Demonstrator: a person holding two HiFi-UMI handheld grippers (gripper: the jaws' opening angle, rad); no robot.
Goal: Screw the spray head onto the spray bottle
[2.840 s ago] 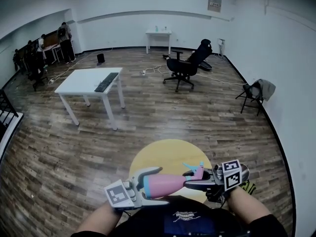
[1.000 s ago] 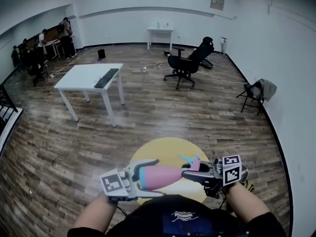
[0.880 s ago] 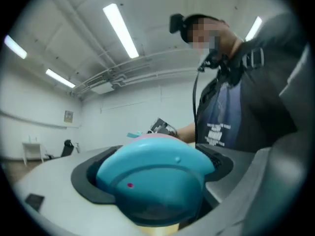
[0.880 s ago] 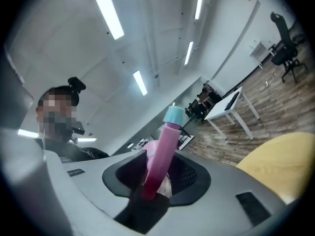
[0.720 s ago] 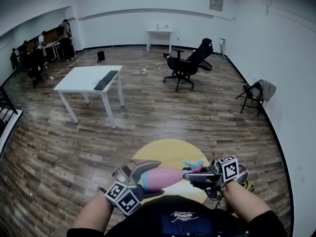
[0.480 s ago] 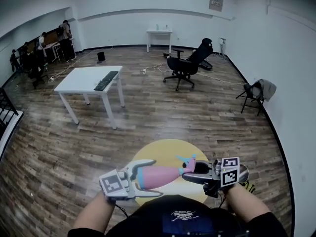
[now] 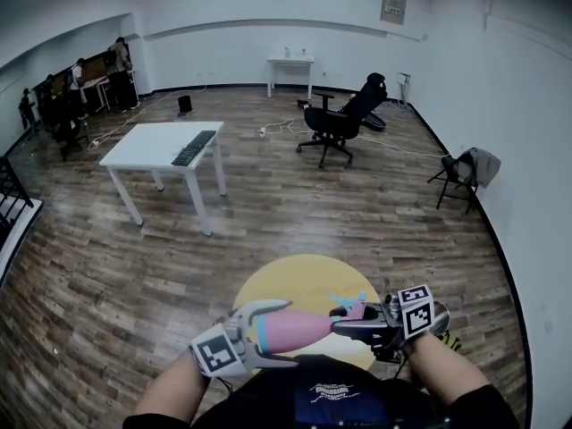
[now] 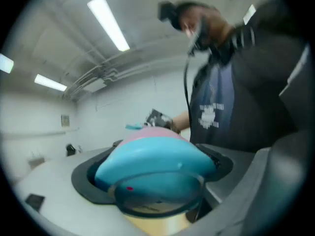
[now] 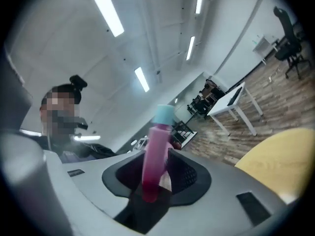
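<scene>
The right gripper (image 7: 345,329), just loosened, was closing its jaws again on the spray head (image 7: 350,307); the left gripper (image 7: 284,333) clenched the spray bottle (image 7: 308,329). Likely a regrip between turns.

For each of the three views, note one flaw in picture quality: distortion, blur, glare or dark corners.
Head view: fisheye bends the walls and floor boards, yet it is sharp and evenly lit. Left gripper view: the spray bottle sits close and soft, the ceiling lights glare, the corners go black. Right gripper view: the spray head is blurred and the room behind curves.
</scene>
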